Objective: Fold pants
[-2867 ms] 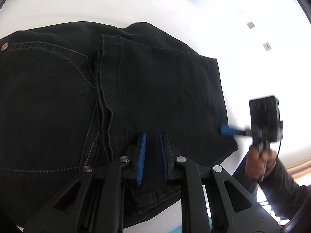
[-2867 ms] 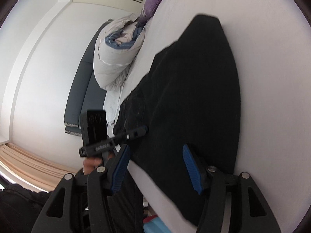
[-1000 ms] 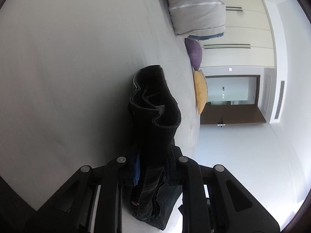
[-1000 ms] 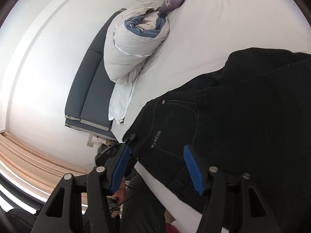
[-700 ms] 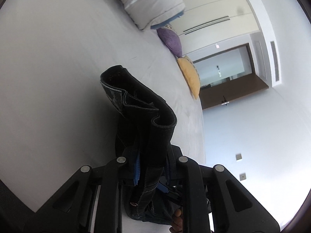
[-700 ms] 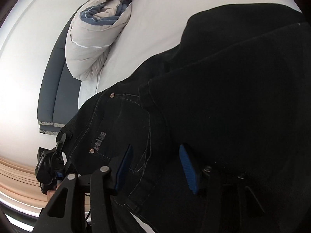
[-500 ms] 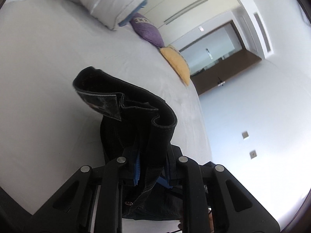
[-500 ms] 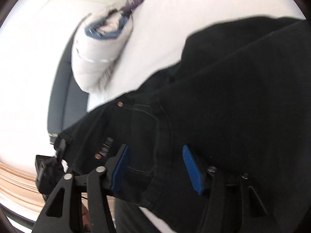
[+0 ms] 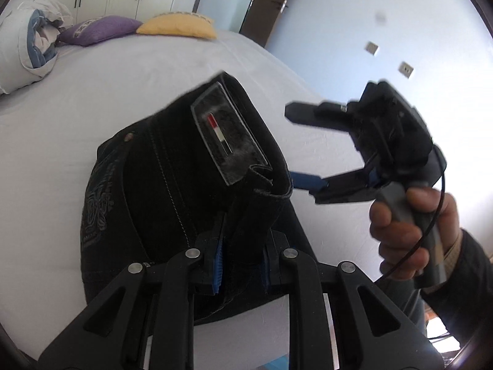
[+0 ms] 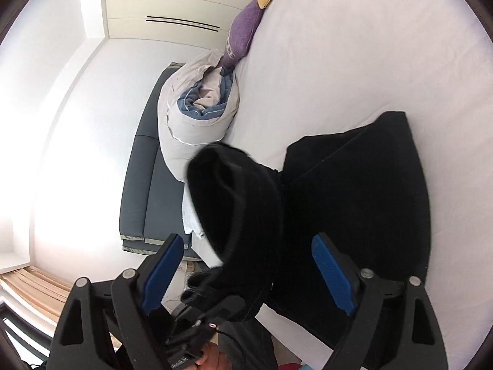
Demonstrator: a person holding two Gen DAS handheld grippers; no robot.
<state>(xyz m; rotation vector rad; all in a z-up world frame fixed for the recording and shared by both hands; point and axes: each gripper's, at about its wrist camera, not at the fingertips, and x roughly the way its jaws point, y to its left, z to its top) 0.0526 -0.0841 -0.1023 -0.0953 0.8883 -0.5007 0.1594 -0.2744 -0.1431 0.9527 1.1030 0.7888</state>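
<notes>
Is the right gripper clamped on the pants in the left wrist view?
No: the right gripper is open beside the pants, its fingers spread and not gripping the fabric, while the left gripper is shut on it.

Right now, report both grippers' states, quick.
Left gripper: jaws shut on the black denim pants.
Right gripper: jaws open, holding nothing.

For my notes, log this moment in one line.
left gripper: shut on black denim pants | right gripper: open | white bed

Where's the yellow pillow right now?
In the left wrist view, the yellow pillow lies at the far end of the bed, right of the purple pillow.
</notes>
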